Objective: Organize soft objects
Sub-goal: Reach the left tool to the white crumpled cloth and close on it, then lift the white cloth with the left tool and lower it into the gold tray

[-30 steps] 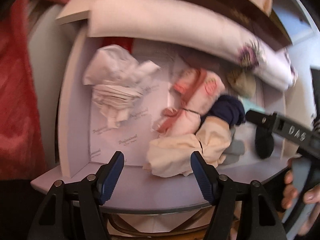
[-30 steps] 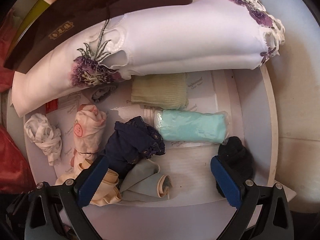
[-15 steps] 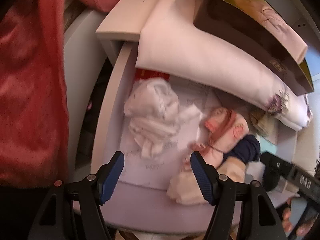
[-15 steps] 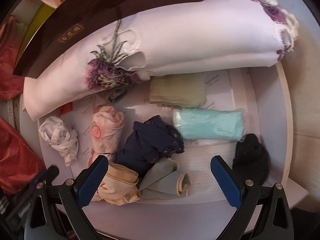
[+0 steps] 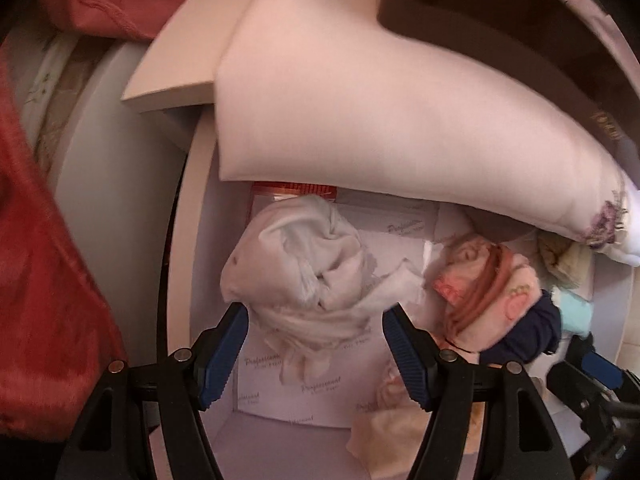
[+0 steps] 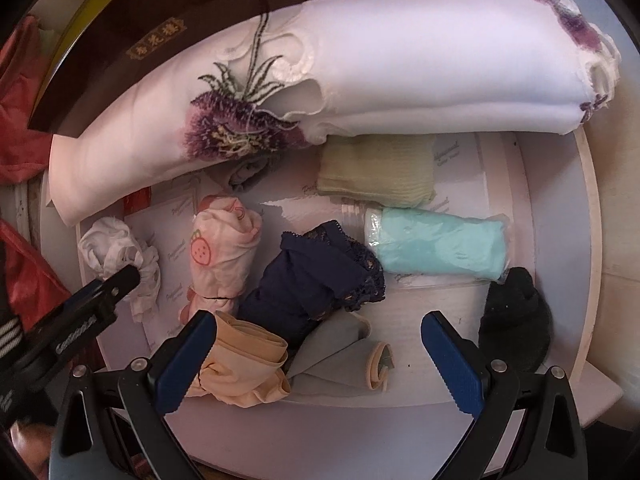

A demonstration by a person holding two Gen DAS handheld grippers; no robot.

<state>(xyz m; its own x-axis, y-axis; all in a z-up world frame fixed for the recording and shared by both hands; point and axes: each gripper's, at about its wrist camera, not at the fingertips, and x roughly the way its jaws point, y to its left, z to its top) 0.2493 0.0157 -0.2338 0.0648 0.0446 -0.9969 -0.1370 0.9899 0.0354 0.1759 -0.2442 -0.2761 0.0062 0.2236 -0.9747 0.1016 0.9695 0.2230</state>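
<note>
The left gripper (image 5: 316,344) points down into the open drawer (image 6: 588,240), jaws wide apart and holding nothing. The white crumpled cloth (image 5: 304,268) lies on the drawer floor directly below and between them, untouched. Landmark: the navy lace garment (image 6: 316,276), mid-drawer. Left of it lies the pink strawberry-print roll (image 6: 222,256); further left, the white crumpled cloth. Right of it lies the mint bundle (image 6: 440,246), then a black sock (image 6: 516,316). The right gripper (image 6: 316,360) hangs just in front of it, jaws wide apart, empty, above a peach garment (image 6: 244,372) and a grey garment (image 6: 340,356).
</note>
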